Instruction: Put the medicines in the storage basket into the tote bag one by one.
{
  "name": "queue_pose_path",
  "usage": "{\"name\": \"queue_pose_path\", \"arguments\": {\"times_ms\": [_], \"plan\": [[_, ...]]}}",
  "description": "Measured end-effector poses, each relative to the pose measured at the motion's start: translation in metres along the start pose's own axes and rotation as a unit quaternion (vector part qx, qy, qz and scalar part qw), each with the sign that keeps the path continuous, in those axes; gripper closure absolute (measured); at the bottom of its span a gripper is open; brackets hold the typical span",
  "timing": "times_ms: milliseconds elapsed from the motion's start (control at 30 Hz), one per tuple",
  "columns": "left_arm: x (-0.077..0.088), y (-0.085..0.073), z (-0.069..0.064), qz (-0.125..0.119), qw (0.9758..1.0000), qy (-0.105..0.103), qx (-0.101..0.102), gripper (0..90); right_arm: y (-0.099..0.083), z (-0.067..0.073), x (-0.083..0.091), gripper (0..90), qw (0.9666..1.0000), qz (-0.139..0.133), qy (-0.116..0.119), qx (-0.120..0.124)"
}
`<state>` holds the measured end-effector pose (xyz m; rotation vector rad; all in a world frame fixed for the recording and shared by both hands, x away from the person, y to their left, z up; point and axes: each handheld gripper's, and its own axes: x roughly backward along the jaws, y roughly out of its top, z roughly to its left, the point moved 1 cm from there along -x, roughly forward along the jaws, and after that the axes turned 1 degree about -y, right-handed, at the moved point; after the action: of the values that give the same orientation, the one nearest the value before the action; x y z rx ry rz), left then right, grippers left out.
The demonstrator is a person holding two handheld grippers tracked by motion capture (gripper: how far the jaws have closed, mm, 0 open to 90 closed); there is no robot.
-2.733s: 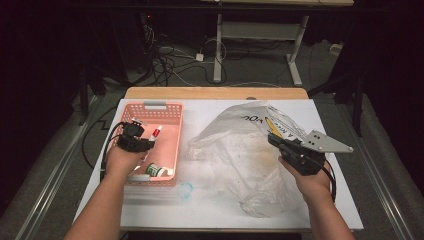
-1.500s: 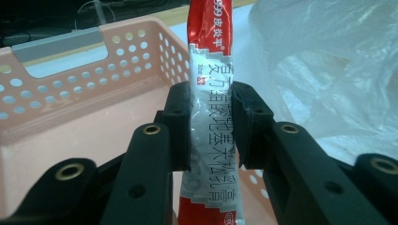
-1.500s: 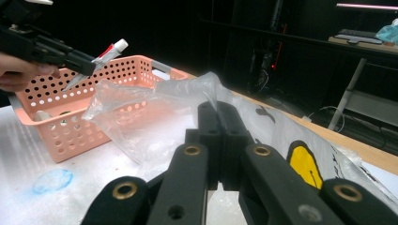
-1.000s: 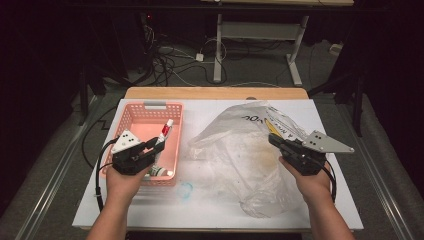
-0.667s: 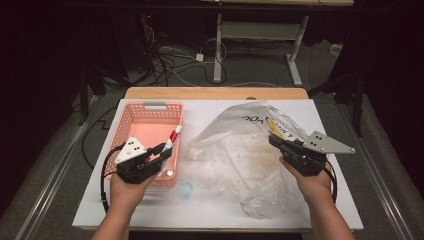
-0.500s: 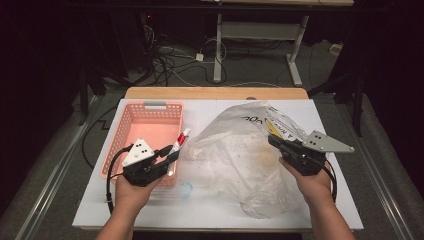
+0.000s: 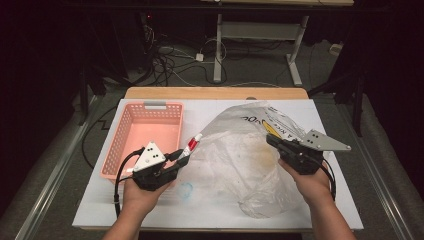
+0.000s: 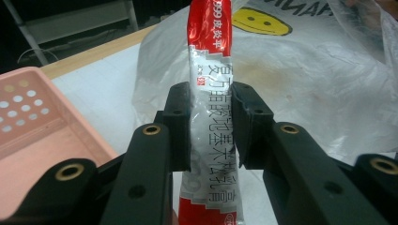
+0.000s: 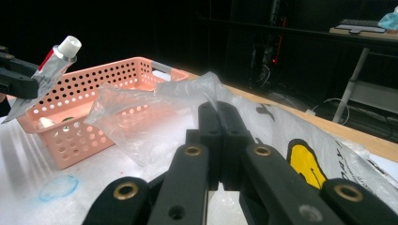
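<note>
High view overhead, tool views close, sharing the bag point(image 7: 235, 160)

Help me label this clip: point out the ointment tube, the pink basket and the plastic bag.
ointment tube point(image 8: 213, 89): left gripper view, printed middle.
pink basket point(image 7: 155, 106): high view, far rim handle.
plastic bag point(image 7: 235, 160): high view, crumpled middle.

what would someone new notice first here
The left claw grips a red and silver tube, held between the pink basket and the big clear plastic bag at the table's middle. The right claw pinches the bag's edge.
</note>
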<state>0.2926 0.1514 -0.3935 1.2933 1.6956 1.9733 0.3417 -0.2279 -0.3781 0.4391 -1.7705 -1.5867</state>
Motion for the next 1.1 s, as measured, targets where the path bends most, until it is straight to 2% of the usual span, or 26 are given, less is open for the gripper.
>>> {"name": "queue_pose_path", "arguments": {"times_ms": [267,633,900,1000,1100], "plan": [[-0.014,0.000,-0.017,0.005,0.9997,-0.019,-0.013,68.7,-0.002,0.000,0.001,90.0,1.0000,-0.003,0.005,0.003],[-0.038,-0.006,-0.033,0.031,0.9982,-0.043,-0.029,68.7,-0.003,0.002,0.000,90.0,0.9999,-0.003,0.014,0.007],[-0.063,-0.009,-0.043,0.047,0.9966,-0.061,-0.027,68.7,-0.002,0.003,0.000,90.0,0.9999,-0.003,0.015,0.007],[-0.074,-0.008,-0.045,0.058,0.9960,-0.057,-0.036,68.7,-0.002,0.003,0.000,90.0,0.9999,-0.003,0.014,0.008],[-0.085,-0.008,-0.043,0.062,0.9959,-0.061,-0.023,68.7,-0.002,0.002,0.000,90.0,0.9999,-0.004,0.013,0.007]]}}
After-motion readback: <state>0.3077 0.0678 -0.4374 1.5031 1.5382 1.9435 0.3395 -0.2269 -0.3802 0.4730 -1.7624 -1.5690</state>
